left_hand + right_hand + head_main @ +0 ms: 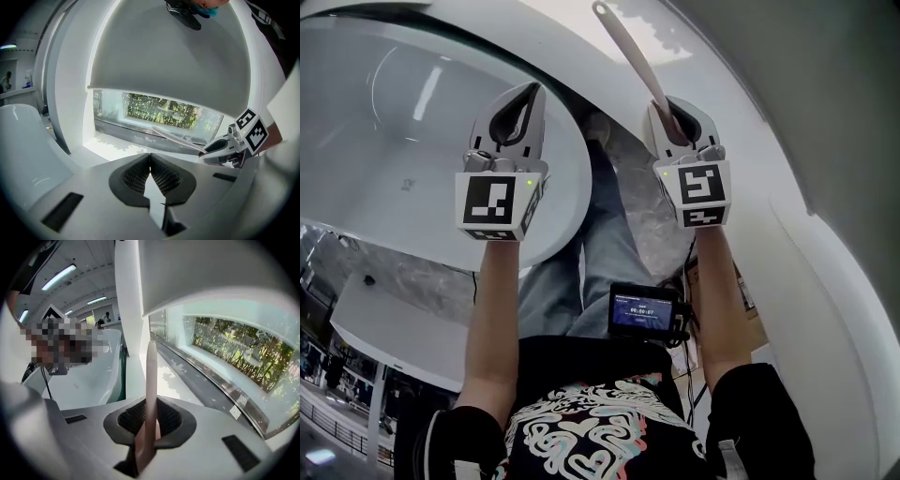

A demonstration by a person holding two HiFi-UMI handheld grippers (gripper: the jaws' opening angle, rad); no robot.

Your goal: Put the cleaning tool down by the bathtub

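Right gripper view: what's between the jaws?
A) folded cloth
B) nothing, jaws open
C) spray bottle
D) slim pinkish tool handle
D: the right gripper has its jaws closed on the cleaning tool, whose slim pinkish handle sticks out ahead of them.

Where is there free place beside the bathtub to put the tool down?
The pale floor strip between the bathtub and the window track is bare enough for the cleaning tool. It is crowded around the person's legs.
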